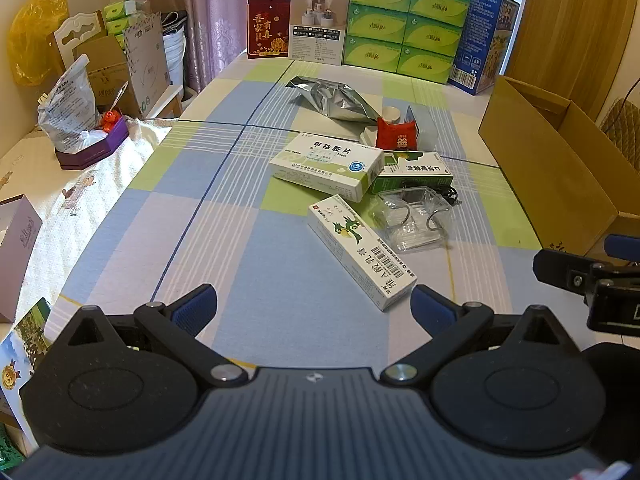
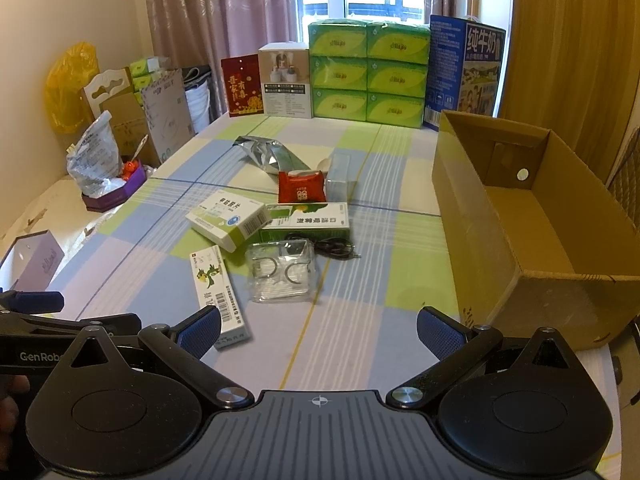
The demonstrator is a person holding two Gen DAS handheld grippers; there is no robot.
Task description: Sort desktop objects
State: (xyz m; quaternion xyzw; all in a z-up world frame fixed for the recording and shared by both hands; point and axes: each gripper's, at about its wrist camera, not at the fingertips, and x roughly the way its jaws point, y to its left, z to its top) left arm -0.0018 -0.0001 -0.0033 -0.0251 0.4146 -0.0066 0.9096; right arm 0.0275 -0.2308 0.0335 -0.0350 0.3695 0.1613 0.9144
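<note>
Your left gripper [image 1: 314,306] and right gripper [image 2: 318,330] both hold their fingers wide, with nothing between. Just ahead lies the long white box [image 1: 360,250], then 2 medicine boxes [image 1: 326,166]; the cardboard box [image 2: 532,216] stands right.

I see white-green medicine boxes [image 2: 228,220], a long carton [image 2: 218,292], a clear bag [image 2: 282,276], a red packet [image 2: 302,188] mid-table; the open cardboard box [image 2: 532,216] sits at the right edge.

Each hand-held gripper [image 1: 314,308] — black body, blue ribbed pads [image 2: 438,338], silver screws — reads "GenRobo".
</note>
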